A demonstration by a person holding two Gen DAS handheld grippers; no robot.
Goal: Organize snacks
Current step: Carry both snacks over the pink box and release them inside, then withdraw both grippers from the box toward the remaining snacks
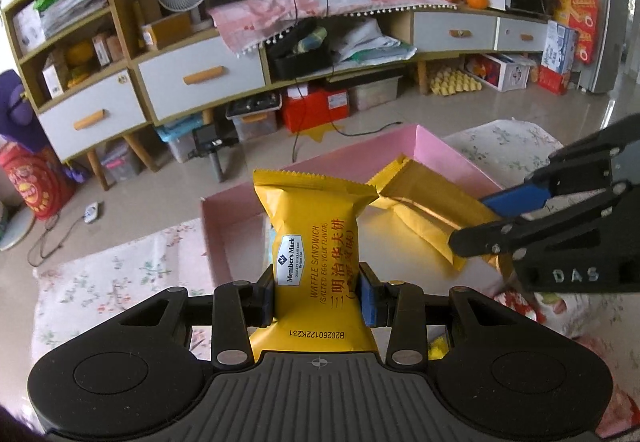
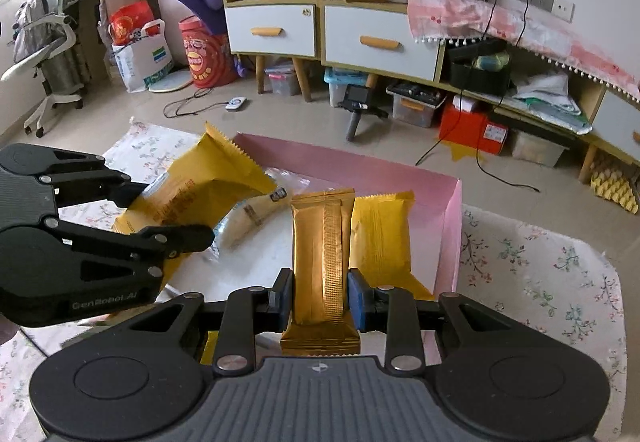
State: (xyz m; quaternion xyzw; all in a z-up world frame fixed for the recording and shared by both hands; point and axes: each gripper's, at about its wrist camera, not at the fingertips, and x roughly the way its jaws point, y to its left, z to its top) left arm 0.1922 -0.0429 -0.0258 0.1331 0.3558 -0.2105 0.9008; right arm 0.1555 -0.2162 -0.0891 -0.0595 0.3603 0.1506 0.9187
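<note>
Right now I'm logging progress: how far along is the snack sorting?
Partly done: a yellow packet and a clear-wrapped snack lie in the pink box. In hand: the left hand-held gripper clamps a waffle sandwich packet, the right hand-held gripper a gold bar. Both remain to place.

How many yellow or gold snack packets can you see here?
3. A waffle sandwich packet in the left claw, a gold bar packet in the right claw, and a yellow packet lying in the pink box. Others may be hidden beneath the claws.

Bar (image 2: 323, 262) bottom end behind gripper body.
</note>
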